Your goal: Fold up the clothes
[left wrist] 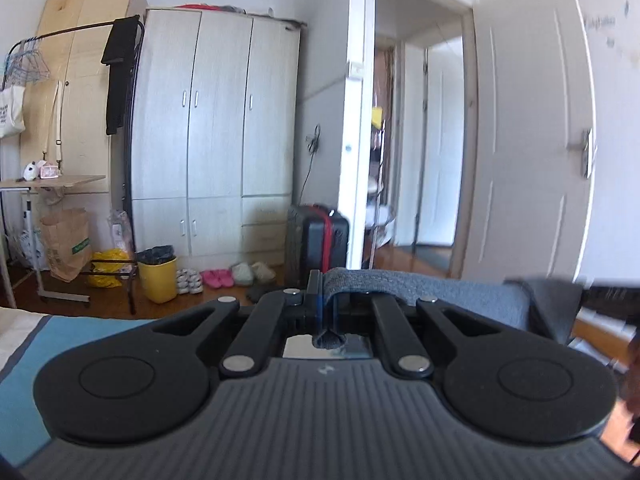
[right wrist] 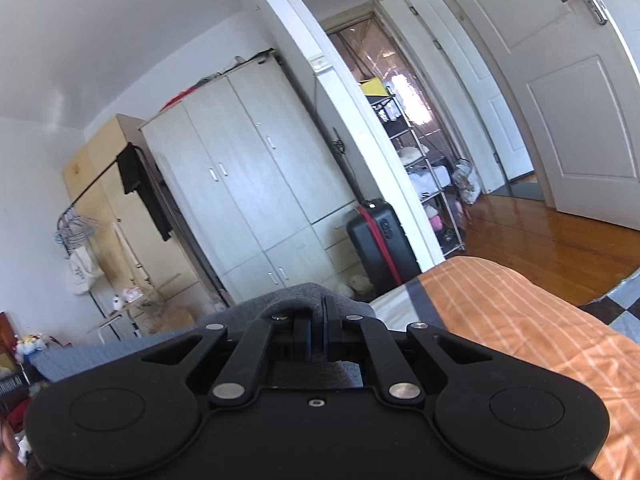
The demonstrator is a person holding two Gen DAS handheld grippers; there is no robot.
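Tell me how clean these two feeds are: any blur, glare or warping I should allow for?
Left wrist view: the door and the right edge are smeared by motion, while the wardrobe is fairly sharp; fisheye bows its edges. Right wrist view: sharper but tilted, the wardrobe leans, sun glares off the floor, and dark vignette shows in the corners. The grey cloth is clear in both.

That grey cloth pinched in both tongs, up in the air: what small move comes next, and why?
Probably lower it toward the bed. Both the left tongs and the right tongs are shut on the grey cloth, held above the bedding, so it likely needs laying flat before any fold.
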